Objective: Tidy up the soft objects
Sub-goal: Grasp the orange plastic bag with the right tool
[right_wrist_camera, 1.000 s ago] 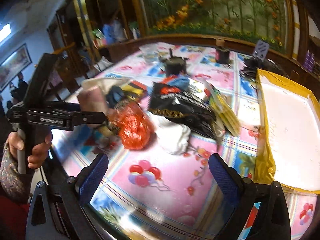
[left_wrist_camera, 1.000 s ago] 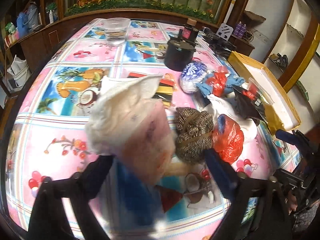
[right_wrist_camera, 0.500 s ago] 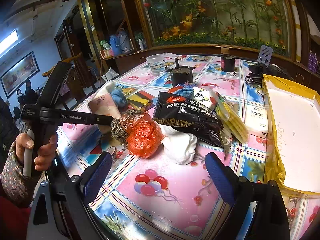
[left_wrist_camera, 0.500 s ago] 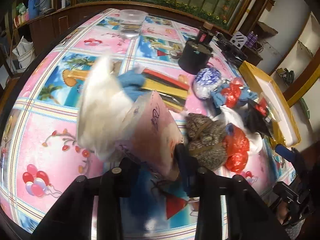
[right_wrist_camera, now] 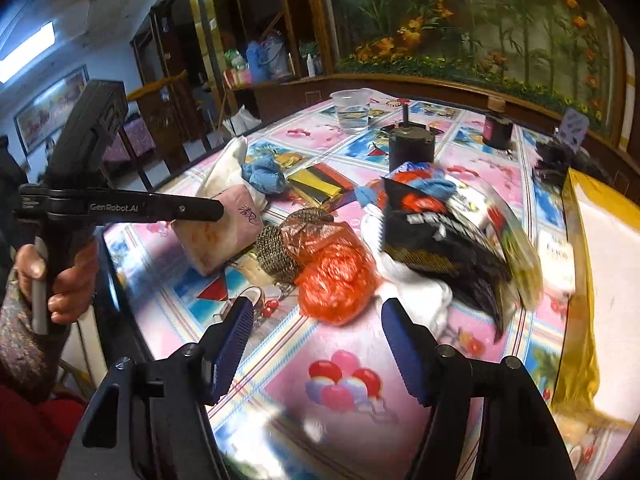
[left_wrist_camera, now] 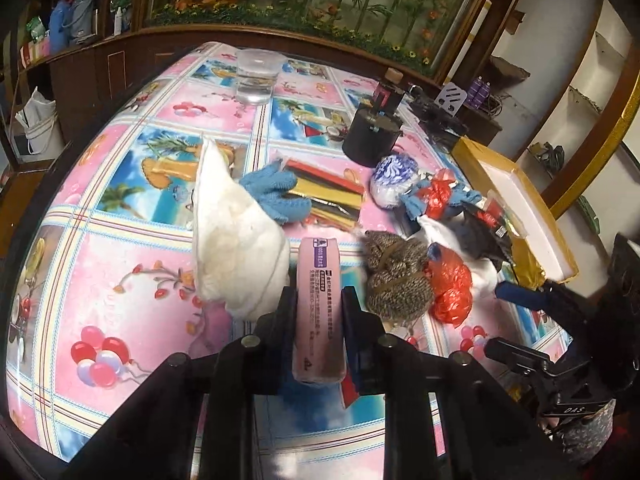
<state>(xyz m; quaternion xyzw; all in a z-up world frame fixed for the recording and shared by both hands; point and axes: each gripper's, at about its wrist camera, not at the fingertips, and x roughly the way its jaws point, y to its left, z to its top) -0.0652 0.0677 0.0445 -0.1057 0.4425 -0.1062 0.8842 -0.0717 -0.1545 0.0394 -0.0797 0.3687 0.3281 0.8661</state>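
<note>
A soft pink pack (left_wrist_camera: 319, 312), long and flat with small print on its edge, is pinched between the two black fingers of the left gripper (left_wrist_camera: 319, 316) in the lower middle of the left wrist view. The jaws are squeezed in tight on both of its sides. The near end of the pack is hidden behind the gripper's frame. In the right wrist view the same pack (right_wrist_camera: 224, 236) is seen at the middle left, with its top part covered by the gripper's black bar.

A fluffy white cloth (left_wrist_camera: 236, 244) with a pointed tip is seen just left of the pack, touching it. A fuzzy blue glove (left_wrist_camera: 276, 194) is laid behind the cloth, partly over shiny red, yellow and black strips (left_wrist_camera: 328, 192).

To the right, a round brown knitted bundle (left_wrist_camera: 396, 276) is pressed against a crinkly orange plastic bag (left_wrist_camera: 450, 286). A black shiny packet (right_wrist_camera: 436, 236) is blurred in the right wrist view, so its print cannot be read. Under it a white cloth (right_wrist_camera: 416, 296) is mostly hidden.

The right gripper (right_wrist_camera: 318, 342) is held at the bottom middle of its view, over the glossy flowered tablecloth (right_wrist_camera: 352, 376). Its ridged blue pads (right_wrist_camera: 232, 344) are spread wide apart and nothing is held between them. The orange bag is just beyond the tips.

A clear plastic cup (left_wrist_camera: 258, 76) and a black round pot (left_wrist_camera: 370, 138) are stood farther back.
</note>
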